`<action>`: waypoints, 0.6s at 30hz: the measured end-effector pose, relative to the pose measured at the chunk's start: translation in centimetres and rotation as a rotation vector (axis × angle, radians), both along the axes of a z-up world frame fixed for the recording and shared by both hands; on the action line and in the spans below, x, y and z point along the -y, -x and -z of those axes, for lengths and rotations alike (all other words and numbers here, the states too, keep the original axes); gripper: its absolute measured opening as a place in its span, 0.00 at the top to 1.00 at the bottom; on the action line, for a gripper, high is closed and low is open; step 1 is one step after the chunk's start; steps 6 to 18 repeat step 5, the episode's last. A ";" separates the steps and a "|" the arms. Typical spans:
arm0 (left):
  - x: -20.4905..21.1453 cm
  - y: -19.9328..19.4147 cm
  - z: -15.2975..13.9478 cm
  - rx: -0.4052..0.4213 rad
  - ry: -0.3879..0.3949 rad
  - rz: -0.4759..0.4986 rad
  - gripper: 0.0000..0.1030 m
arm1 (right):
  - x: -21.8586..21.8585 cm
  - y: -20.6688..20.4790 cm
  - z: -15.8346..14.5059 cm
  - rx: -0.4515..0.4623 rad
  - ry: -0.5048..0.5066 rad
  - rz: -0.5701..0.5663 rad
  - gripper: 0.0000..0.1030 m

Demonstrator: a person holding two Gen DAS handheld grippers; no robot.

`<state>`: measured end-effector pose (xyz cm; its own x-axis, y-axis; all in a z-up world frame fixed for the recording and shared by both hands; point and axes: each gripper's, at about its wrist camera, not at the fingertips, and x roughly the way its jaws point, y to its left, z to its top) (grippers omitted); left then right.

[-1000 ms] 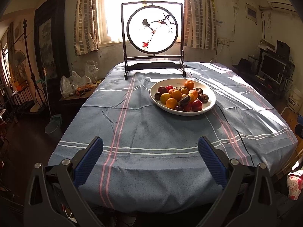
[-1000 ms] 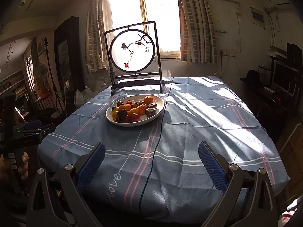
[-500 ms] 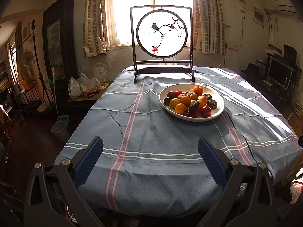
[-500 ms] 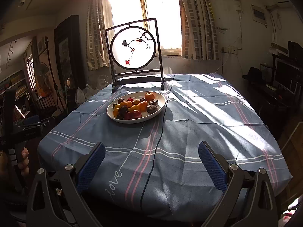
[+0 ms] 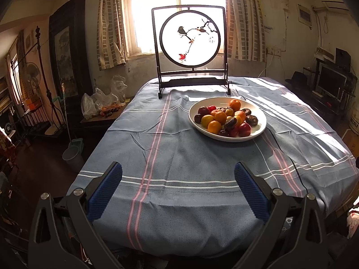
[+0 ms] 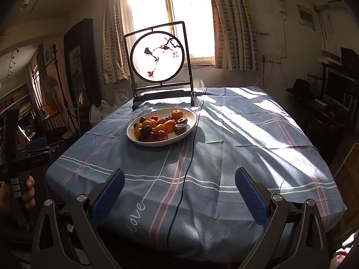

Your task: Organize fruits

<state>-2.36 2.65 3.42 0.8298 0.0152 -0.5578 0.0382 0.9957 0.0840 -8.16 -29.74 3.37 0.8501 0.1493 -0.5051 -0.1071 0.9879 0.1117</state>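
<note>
A white oval plate sits on the blue striped tablecloth, piled with several fruits: oranges, red ones and dark wrinkled ones. The right wrist view shows the same plate left of centre with an orange at its back. My left gripper hangs open over the table's near edge, well short of the plate, with nothing between its blue pads. My right gripper is open too, near the front edge and empty.
A dark-framed round screen with a bird painting stands at the table's far end before the window. A thin black cable runs down the cloth beside the plate. A hand holds the other gripper's handle at left. Bags lie on a side stand.
Both cameras have swung slightly and come a little closer to the table; the plate now looks larger. Both grippers stay open and empty.
</note>
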 end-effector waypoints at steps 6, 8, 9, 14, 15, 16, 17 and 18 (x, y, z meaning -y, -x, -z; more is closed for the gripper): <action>-0.3 -0.3 0.1 -0.016 0.019 -0.003 0.05 | 0.0 0.0 0.0 -0.001 0.000 0.000 0.04; -0.3 -0.3 0.1 -0.016 0.019 -0.003 0.05 | 0.0 0.0 0.0 -0.001 0.000 0.000 0.04; -0.3 -0.3 0.1 -0.016 0.019 -0.003 0.05 | 0.0 0.0 0.0 -0.001 0.000 0.000 0.04; -0.3 -0.3 0.1 -0.016 0.019 -0.003 0.05 | 0.0 0.0 0.0 -0.001 0.000 0.000 0.04; -0.3 -0.3 0.1 -0.016 0.019 -0.003 0.05 | 0.0 0.0 0.0 -0.001 0.000 0.000 0.04; -0.3 -0.3 0.1 -0.016 0.019 -0.003 0.05 | 0.0 0.0 0.0 -0.001 0.000 0.000 0.04; -0.3 -0.3 0.1 -0.016 0.019 -0.003 0.05 | 0.0 0.0 0.0 -0.001 0.000 0.000 0.04; -0.3 -0.3 0.1 -0.016 0.019 -0.003 0.05 | 0.0 0.0 0.0 -0.001 0.000 0.000 0.04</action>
